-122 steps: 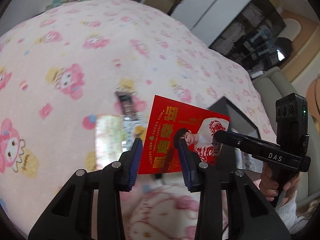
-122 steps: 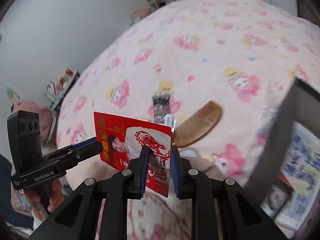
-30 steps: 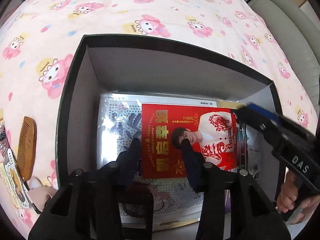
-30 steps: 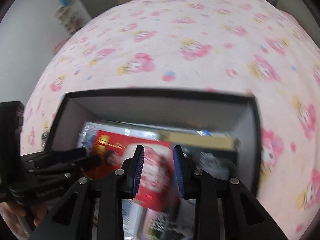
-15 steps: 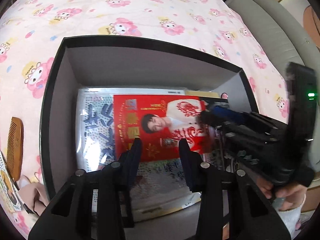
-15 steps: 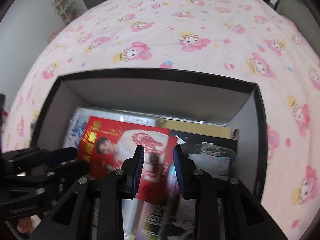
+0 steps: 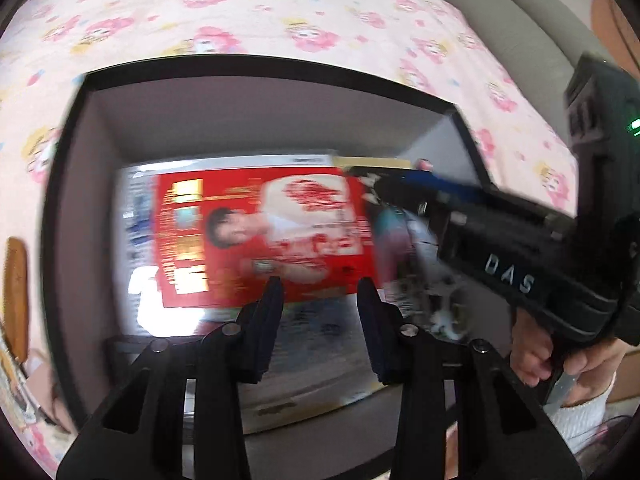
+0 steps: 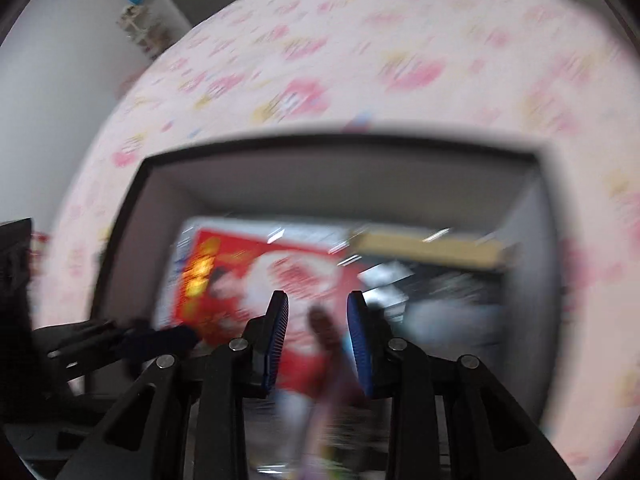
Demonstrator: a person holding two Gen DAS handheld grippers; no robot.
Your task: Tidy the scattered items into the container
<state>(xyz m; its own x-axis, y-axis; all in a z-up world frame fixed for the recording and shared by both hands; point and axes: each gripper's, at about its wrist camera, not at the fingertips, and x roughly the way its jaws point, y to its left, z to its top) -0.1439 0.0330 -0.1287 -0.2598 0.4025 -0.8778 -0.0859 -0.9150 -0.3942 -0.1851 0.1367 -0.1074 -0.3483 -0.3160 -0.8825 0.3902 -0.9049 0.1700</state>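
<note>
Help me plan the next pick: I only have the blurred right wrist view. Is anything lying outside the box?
Observer: Yes. The left wrist view shows a wooden comb on the pink bedspread, beside the black box's left wall.
Operator: Anything else there?
Observer: A printed paper item lies below the comb at the picture's edge, too cropped to identify.
Operator: Where is my gripper?
Observer: The right gripper's tip is by the red card's right edge inside the box; contact is unclear.
</note>
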